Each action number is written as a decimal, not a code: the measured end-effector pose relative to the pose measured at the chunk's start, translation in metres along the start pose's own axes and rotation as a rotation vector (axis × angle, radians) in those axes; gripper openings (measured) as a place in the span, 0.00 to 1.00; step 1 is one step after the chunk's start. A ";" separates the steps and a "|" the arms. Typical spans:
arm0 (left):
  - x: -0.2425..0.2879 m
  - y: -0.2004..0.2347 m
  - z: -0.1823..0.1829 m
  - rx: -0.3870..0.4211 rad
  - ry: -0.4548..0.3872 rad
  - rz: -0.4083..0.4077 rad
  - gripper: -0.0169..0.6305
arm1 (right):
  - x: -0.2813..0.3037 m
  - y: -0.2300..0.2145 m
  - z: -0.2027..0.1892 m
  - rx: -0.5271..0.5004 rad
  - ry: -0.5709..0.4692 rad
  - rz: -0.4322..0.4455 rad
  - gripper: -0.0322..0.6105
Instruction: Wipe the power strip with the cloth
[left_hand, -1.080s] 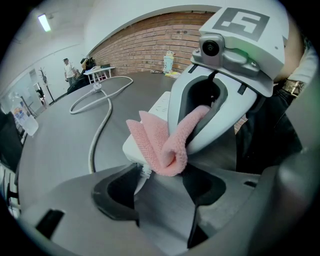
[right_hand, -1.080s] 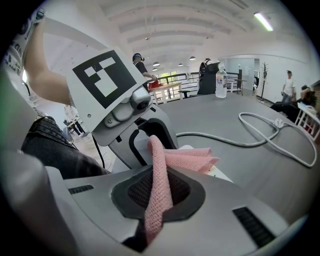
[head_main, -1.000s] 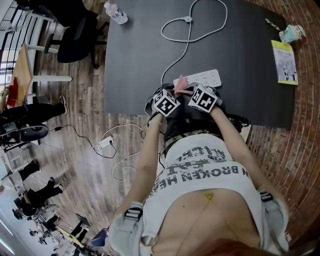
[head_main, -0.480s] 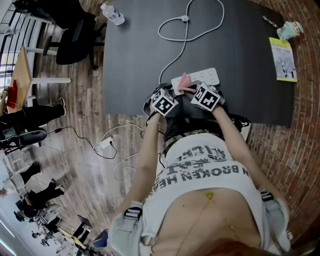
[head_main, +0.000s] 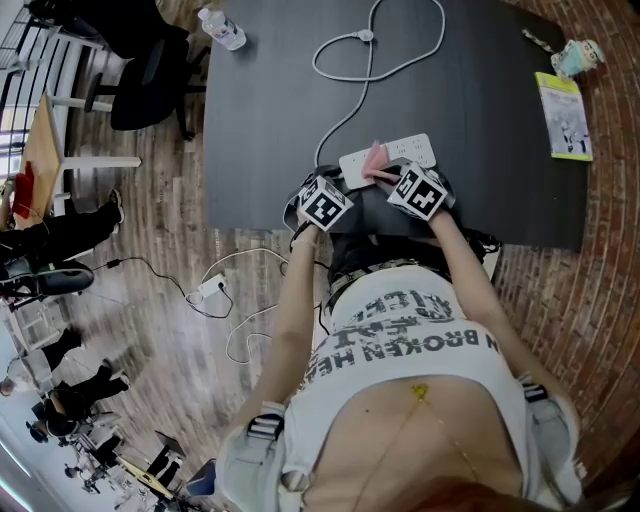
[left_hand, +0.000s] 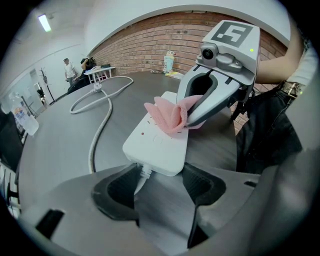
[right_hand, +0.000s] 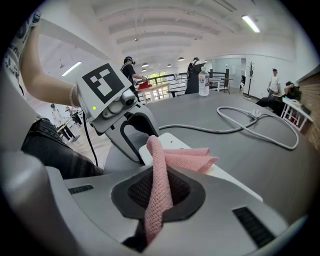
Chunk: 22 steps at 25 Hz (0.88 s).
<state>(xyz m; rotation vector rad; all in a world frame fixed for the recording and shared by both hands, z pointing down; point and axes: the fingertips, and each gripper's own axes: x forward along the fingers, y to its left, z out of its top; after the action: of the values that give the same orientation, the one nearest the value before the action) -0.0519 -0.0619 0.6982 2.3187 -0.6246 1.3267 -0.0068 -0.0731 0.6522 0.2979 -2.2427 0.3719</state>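
A white power strip (head_main: 405, 151) lies near the front edge of the black table (head_main: 480, 180), and its white cable (head_main: 340, 125) loops away to the far side. A pink cloth (head_main: 375, 157) rests on the strip's left part, with my right gripper (head_main: 387, 176) shut on it. In the right gripper view the cloth (right_hand: 159, 182) runs up between the jaws and folds over the strip (right_hand: 242, 189). My left gripper (head_main: 340, 184) is open. In its own view the jaws (left_hand: 160, 187) stand either side of the strip's cable end (left_hand: 157, 147), below the cloth (left_hand: 172, 115).
A water bottle (head_main: 220, 27) stands at the table's far left corner. A yellow booklet (head_main: 566, 115) and a small figurine (head_main: 580, 55) lie at the far right. An office chair (head_main: 150, 70) stands left of the table, and a loose cable (head_main: 215, 285) lies on the wooden floor.
My right gripper has slid the pink cloth a little to the right along the power strip. The left gripper has stayed at the strip's cable end.
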 end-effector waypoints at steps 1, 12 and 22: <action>-0.001 -0.002 0.001 0.000 -0.001 -0.004 0.43 | -0.002 -0.002 -0.002 0.002 -0.001 -0.006 0.08; -0.001 -0.001 -0.001 -0.003 0.004 0.000 0.43 | -0.023 -0.022 -0.019 0.069 -0.003 -0.070 0.08; 0.002 -0.001 0.003 0.008 -0.018 0.004 0.43 | -0.045 -0.046 -0.042 0.142 -0.022 -0.152 0.08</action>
<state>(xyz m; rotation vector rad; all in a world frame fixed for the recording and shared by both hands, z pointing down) -0.0485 -0.0630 0.6982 2.3391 -0.6314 1.3137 0.0665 -0.0961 0.6512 0.5459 -2.2020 0.4497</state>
